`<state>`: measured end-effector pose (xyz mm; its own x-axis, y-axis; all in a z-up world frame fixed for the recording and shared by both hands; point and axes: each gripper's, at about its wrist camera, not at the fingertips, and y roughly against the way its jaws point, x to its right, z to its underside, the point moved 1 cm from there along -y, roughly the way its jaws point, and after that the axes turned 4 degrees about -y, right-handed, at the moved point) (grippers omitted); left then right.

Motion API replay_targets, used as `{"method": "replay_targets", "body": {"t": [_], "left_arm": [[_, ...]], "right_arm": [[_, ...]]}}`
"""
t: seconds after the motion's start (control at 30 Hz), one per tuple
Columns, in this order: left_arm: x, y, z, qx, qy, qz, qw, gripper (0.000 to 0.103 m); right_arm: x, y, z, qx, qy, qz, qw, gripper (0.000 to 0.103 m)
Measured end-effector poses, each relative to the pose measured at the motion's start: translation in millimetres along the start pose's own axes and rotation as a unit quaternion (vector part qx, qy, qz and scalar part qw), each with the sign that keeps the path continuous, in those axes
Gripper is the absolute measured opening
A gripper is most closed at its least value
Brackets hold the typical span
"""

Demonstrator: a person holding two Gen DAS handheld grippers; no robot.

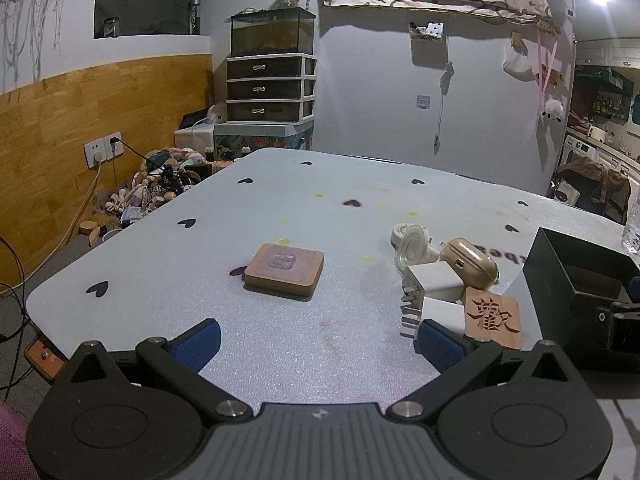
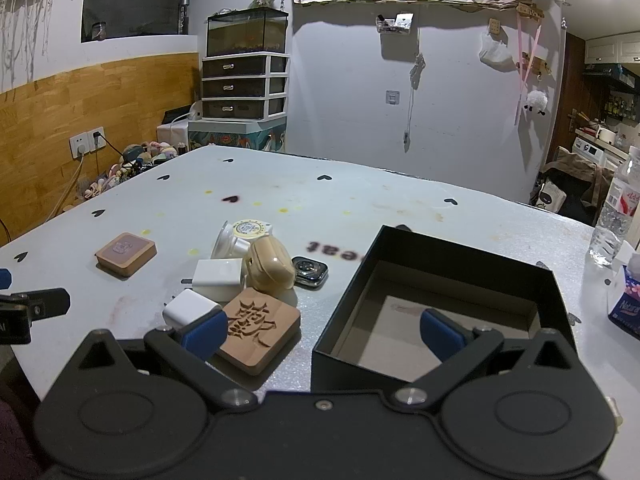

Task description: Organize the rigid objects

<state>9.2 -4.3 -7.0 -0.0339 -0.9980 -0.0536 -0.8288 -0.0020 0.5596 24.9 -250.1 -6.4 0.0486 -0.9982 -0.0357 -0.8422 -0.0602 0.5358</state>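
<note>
A heap of small rigid objects lies on the pale table (image 1: 280, 208): two white chargers (image 2: 218, 278), a tan earbud case (image 2: 270, 264), a round white reel (image 2: 246, 232), a dark smartwatch (image 2: 310, 270) and a carved wooden coaster (image 2: 256, 326). Apart on the left sits a wooden block (image 1: 285, 270) with a clear piece on top. An open black box (image 2: 440, 304) stands right of the heap, nothing visible inside. My left gripper (image 1: 318, 342) is open over bare table. My right gripper (image 2: 322, 334) is open, straddling the box's near-left corner.
A water bottle (image 2: 616, 216) and a tissue pack (image 2: 626, 300) stand at the table's right edge. The right gripper's body (image 1: 624, 320) shows beside the box. Drawers, a tank and a toy pile lie beyond the far-left table edge.
</note>
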Motion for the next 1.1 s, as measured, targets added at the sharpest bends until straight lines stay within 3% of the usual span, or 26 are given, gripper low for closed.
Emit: {"method": "replay_targets", "body": {"t": [1.1], "left_arm": [[-0.2,0.1,-0.1,0.000,0.000,0.000,1.0000,0.103]], "right_arm": [[-0.3,-1.3,0.9,-0.001,0.000,0.000,1.000,0.103]]}}
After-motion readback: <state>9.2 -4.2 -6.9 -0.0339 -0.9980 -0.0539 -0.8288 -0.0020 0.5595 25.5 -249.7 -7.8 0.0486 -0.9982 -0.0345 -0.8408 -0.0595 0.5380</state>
